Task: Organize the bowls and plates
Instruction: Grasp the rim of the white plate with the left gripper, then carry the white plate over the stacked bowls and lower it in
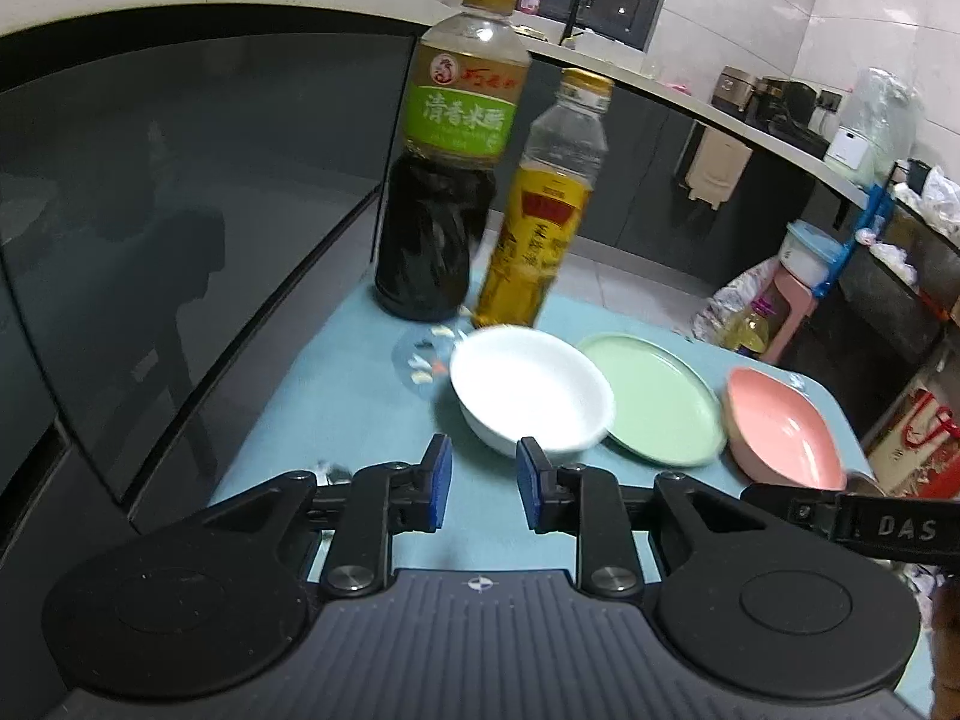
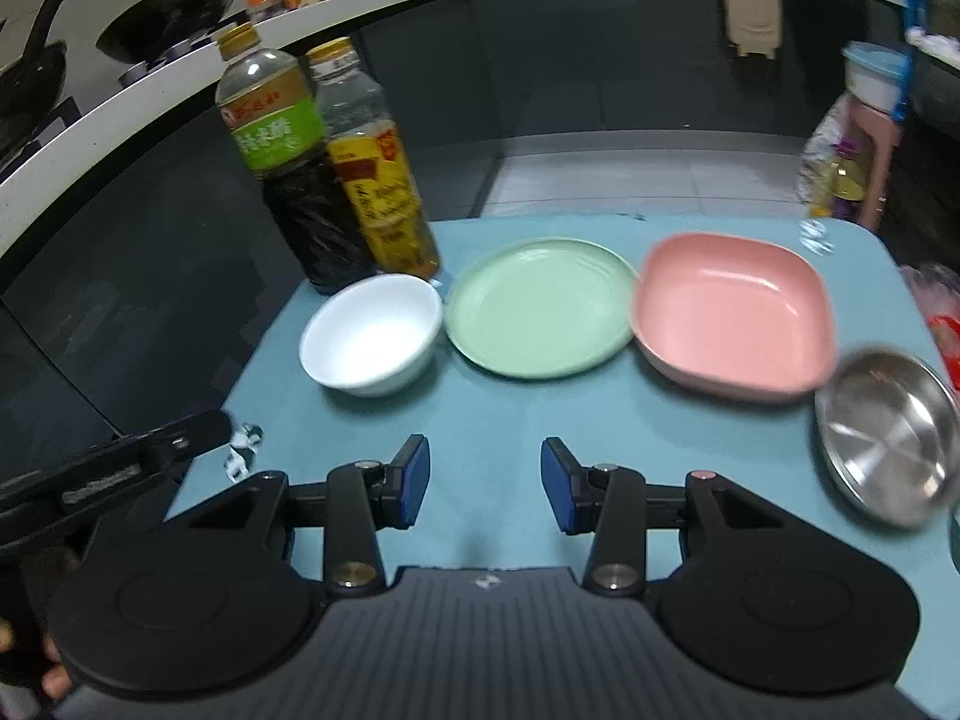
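My left gripper (image 1: 480,483): I am holding it low over the near part of the table. Its blue pads are standing apart with nothing between them. It is just near of the white bowl.
My right gripper (image 2: 485,489): I am holding it over the near middle of the table. Its pads are also standing apart, and only table is showing in the gap.
White bowl (image 2: 372,343): It is sitting upright at the left end of the row of dishes.
Green plate (image 2: 540,306): It is lying flat just right of the white bowl, touching it or almost touching it; I cannot tell which.
Pink dish (image 2: 735,315): It is sitting right of the green plate, very close to it.
Metal bowl (image 2: 885,435): It is sitting at the right edge, nearer than the pink dish.
Dark bottle (image 2: 282,168): It is standing far left, behind the white bowl.
Yellow bottle (image 2: 375,180): It is standing just right of the dark bottle.
Table (image 2: 492,408): Its blue top is holding all these things.
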A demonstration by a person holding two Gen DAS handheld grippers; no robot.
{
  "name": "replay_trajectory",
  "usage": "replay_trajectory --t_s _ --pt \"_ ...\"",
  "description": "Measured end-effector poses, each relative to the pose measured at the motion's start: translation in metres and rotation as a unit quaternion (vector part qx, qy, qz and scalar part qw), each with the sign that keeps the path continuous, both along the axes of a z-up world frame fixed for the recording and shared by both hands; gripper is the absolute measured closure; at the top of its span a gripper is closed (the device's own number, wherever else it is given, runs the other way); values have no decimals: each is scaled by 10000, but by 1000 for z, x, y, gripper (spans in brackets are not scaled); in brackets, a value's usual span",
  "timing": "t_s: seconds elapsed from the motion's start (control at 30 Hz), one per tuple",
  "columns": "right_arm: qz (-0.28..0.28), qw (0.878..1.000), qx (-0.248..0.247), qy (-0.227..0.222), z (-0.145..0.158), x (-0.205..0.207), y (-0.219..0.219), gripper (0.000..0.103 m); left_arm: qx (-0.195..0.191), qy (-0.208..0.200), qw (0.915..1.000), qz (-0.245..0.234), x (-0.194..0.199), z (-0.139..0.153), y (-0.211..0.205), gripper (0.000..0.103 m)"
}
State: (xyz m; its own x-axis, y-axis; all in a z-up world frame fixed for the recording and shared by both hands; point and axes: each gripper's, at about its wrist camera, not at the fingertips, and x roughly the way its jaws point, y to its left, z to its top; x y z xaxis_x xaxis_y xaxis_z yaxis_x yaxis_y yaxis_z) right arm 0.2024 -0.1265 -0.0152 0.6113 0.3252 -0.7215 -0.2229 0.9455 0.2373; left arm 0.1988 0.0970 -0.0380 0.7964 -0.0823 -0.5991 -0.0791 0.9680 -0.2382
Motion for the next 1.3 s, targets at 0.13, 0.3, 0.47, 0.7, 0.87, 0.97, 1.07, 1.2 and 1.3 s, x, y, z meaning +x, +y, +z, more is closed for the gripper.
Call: replay_trajectory --t_s 0.13,0.3,0.47,0.7,0.87,0.97,1.07,1.2,1.3 --pt "120 9999 -49 30 2 25 18 74 -161 30 9998 103 22 -6 11 80" --pt "75 9997 -80 214 -7 53 32 74 -231 57 9997 62 42 -12 13 77" --pt "56 9991 -168 393 -23 75 42 74 -152 189 9997 -34 63 -22 9 77" --pt "25 9987 -118 496 -38 100 50 74 -60 427 9991 -54 89 -39 6 77" --pt "65 9978 -174 633 -53 112 57 79 -62 562 9980 -275 98 -51 4 89" --pt "223 9977 -254 586 -57 113 62 103 11 418 9985 -364 93 -49 1 91" --pt "266 9975 -316 579 -51 108 61 103 55 373 9985 -386 82 -41 -3 91" --pt "241 9981 -280 503 -37 95 55 103 111 194 9987 -447 68 -28 -9 91" --pt "221 9985 -295 396 -25 82 51 103 134 75 9987 -477 54 -18 -14 91"
